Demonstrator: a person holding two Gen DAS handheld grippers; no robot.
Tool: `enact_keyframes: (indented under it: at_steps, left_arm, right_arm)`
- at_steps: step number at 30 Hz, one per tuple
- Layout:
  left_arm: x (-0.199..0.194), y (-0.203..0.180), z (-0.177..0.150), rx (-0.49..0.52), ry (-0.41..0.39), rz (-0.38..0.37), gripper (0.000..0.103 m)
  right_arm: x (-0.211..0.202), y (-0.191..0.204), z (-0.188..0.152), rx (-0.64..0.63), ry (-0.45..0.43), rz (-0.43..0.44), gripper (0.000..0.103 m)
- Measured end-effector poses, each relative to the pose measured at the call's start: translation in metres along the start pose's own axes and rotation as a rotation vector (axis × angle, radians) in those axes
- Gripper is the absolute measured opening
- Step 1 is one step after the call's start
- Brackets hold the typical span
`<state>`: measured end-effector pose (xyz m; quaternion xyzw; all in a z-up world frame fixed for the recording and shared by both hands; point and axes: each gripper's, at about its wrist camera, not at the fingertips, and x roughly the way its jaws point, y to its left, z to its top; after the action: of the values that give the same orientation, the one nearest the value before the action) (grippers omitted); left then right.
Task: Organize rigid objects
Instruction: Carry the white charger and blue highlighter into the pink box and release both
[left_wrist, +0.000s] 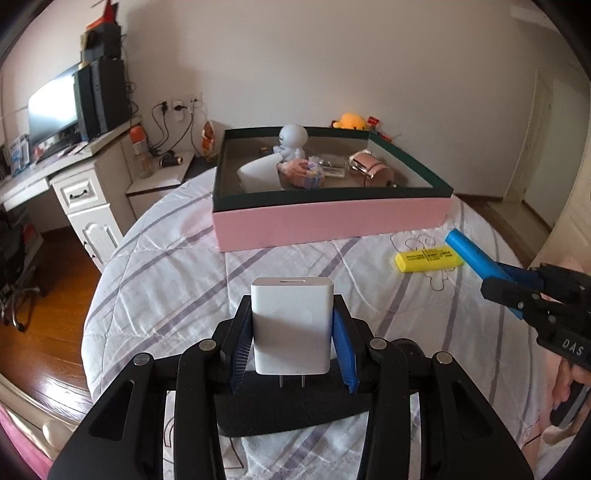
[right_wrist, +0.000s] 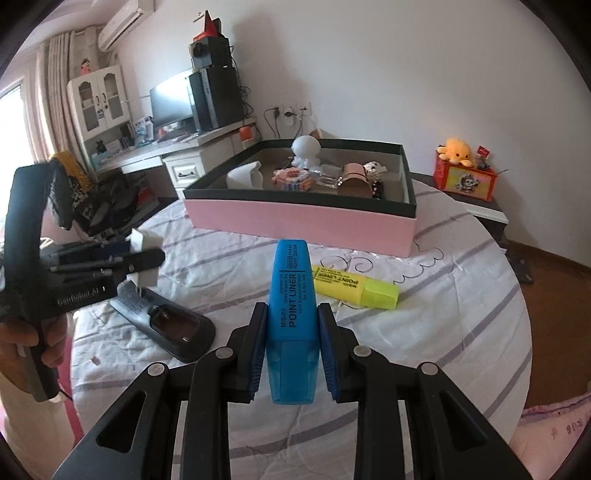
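Observation:
My left gripper (left_wrist: 291, 325) is shut on a white plug-in charger (left_wrist: 291, 321), held above the striped bedspread with its prongs pointing back at me. My right gripper (right_wrist: 291, 325) is shut on a blue highlighter (right_wrist: 291, 295), cap end toward me. A yellow highlighter (right_wrist: 354, 286) lies on the bedspread just right of the blue one; it is the yellow highlighter (left_wrist: 428, 258) in the left wrist view too. Beyond both stands the pink box (left_wrist: 332, 221) with a dark green rim, holding a white figurine (left_wrist: 293, 142), a pink case and other small items. The left gripper (right_wrist: 147, 258) shows at the left of the right wrist view.
A black stand with a brown pad (right_wrist: 173, 325) lies on the bed under the left gripper. A white desk (left_wrist: 81, 192) with a monitor and speakers stands to the left. A nightstand with a red box and yellow plush (right_wrist: 461, 170) is at the back right. Wooden floor surrounds the bed.

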<state>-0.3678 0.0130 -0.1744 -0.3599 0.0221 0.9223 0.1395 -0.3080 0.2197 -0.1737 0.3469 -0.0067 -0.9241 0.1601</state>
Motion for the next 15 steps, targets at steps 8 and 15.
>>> enact_keyframes:
  at_steps: [8, 15]
  left_arm:
    - [-0.008, -0.005, 0.001, 0.025, -0.004, -0.028, 0.04]
    - [-0.012, -0.016, 0.031, 0.071, -0.029, -0.051, 0.04]
  right_arm:
    - [0.004, -0.004, 0.002, 0.014, 0.015, 0.017, 0.027]
    - [0.002, -0.002, 0.018, -0.028, 0.012, 0.004, 0.027]
